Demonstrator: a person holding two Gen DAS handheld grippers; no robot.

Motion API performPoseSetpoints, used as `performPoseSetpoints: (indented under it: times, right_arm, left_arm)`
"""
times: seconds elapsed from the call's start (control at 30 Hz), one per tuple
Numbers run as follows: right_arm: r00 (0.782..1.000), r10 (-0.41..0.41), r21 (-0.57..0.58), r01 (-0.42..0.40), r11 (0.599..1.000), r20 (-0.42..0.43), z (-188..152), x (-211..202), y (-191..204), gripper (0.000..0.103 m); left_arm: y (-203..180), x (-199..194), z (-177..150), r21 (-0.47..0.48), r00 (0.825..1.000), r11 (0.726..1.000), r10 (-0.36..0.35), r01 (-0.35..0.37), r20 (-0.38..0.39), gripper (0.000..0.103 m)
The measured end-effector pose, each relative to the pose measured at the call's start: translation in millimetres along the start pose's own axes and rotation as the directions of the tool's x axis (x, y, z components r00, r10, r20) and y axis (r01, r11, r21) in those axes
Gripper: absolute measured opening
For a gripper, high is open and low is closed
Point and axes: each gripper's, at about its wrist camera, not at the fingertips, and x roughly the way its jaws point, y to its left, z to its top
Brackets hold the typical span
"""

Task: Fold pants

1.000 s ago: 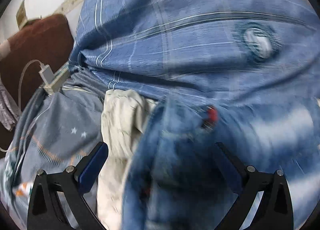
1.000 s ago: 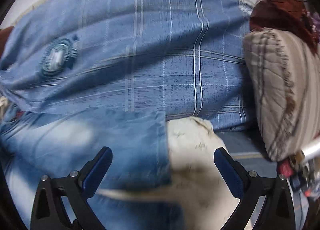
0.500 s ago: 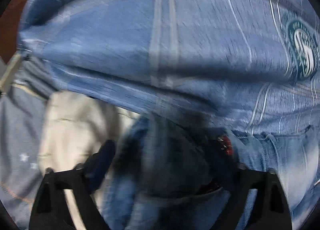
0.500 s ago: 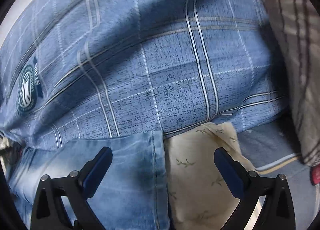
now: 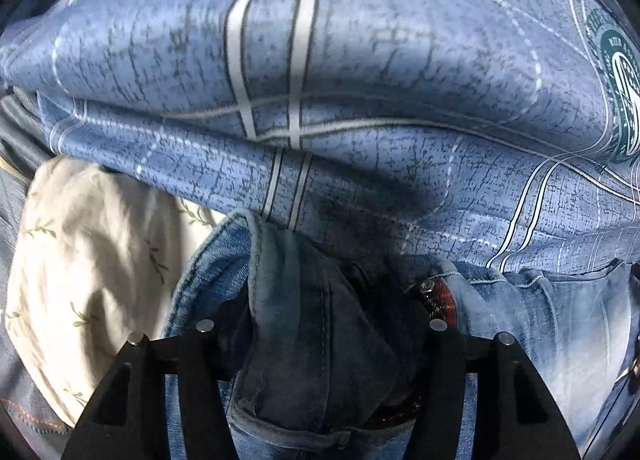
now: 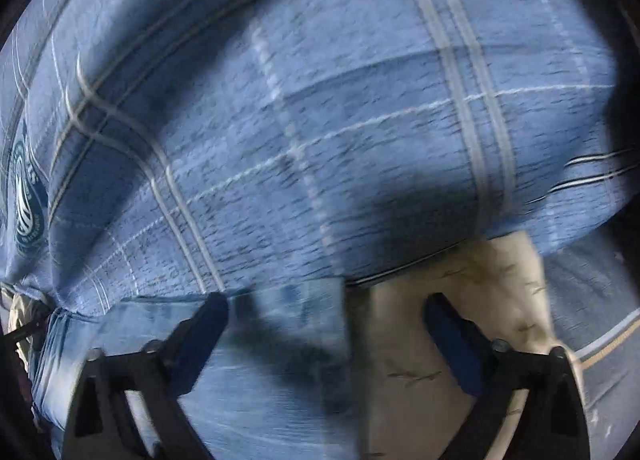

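Light blue jeans (image 5: 560, 320) lie on a bed, against a bulky blue plaid quilt (image 5: 360, 60). My left gripper (image 5: 328, 312) points down at the waistband. A bunched fold of denim stands between its jaws, which are closing; the cloth hides the pads. A red tag (image 5: 438, 296) shows by the right finger. My right gripper (image 6: 328, 320) hangs over the far edge of the jeans (image 6: 260, 380). Its jaws are closing too. The denim edge lies between the blue pads, which stand apart from it.
A cream leaf-print cloth (image 5: 92, 260) lies under the jeans; it also shows under the right gripper, the cream cloth (image 6: 420, 360). The plaid quilt (image 6: 320, 120) rises just behind. A grey-blue sheet (image 6: 592, 300) lies at the right.
Both grippers came down and in toward the jeans. Both pairs of jaws narrowed. The brown pillow, the charger and the quilted cushion have left the views.
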Motion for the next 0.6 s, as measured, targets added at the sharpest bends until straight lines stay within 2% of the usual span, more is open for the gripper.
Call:
performPoseSetpoints:
  times: [0.03, 0.07, 0.1, 0.13, 0.2, 0.27, 0.4, 0.53, 0.6]
  right_arm:
    - [1.0, 0.002, 0.001, -0.002, 1.0, -0.012, -2.1, 1.4, 2.4, 0.047]
    - [1.0, -0.027, 0.005, 0.027, 1.0, -0.006, -3.8, -1.9, 5.5, 0.045]
    - [1.0, -0.015, -0.005, 0.016, 1.0, 0.013, -5.5, -7.8, 8.3, 0.035]
    - [1.0, -0.006, -0.013, 0.006, 1.0, 0.026, -6.7, -12.5, 11.2, 0.029]
    - [0.995, 0.009, -0.03, -0.007, 1.0, 0.098, -13.3, -37.0, 18.3, 0.027]
    - [0.99, 0.035, -0.023, -0.033, 0.999, 0.135, -20.0, -55.2, 18.4, 0.026]
    - [0.968, 0.067, -0.024, -0.063, 0.998, 0.242, -50.3, -113.7, 17.2, 0.019]
    - [0.946, 0.119, -0.014, -0.12, 0.993, 0.301, -86.4, -158.7, 2.0, 0.017]
    - [0.951, 0.133, -0.017, -0.133, 0.991, 0.281, -96.4, -165.7, -1.8, 0.017]
  left_arm:
    - [-0.1, -3.1, -0.6, 0.001, 1.0, 1.0, 0.014, -0.014, 0.016, 0.042]
    - [1.6, -6.4, -1.1, -0.007, 1.0, 1.0, 0.001, -0.001, 0.021, 0.037]
    - [3.6, -11.4, -1.3, -0.018, 0.999, 0.999, -0.027, 0.027, 0.025, 0.029]
    - [3.4, -16.0, -3.2, -0.022, 0.999, 0.999, -0.043, 0.044, 0.032, 0.024]
    - [8.3, -36.0, -5.8, -0.015, 0.995, 0.998, -0.058, 0.059, 0.078, 0.02]
    - [7.9, -59.8, -13.1, 0.004, 0.988, 0.997, -0.072, 0.072, 0.14, 0.018]
    - [16.9, -120.5, -41.7, 0.037, 0.959, 0.992, -0.128, 0.123, 0.252, 0.016]
    - [39.0, -170.0, -85.7, 0.053, 0.929, 0.983, -0.184, 0.177, 0.322, 0.016]
    - [46.7, -181.6, -109.6, 0.081, 0.923, 0.981, -0.196, 0.178, 0.332, 0.016]
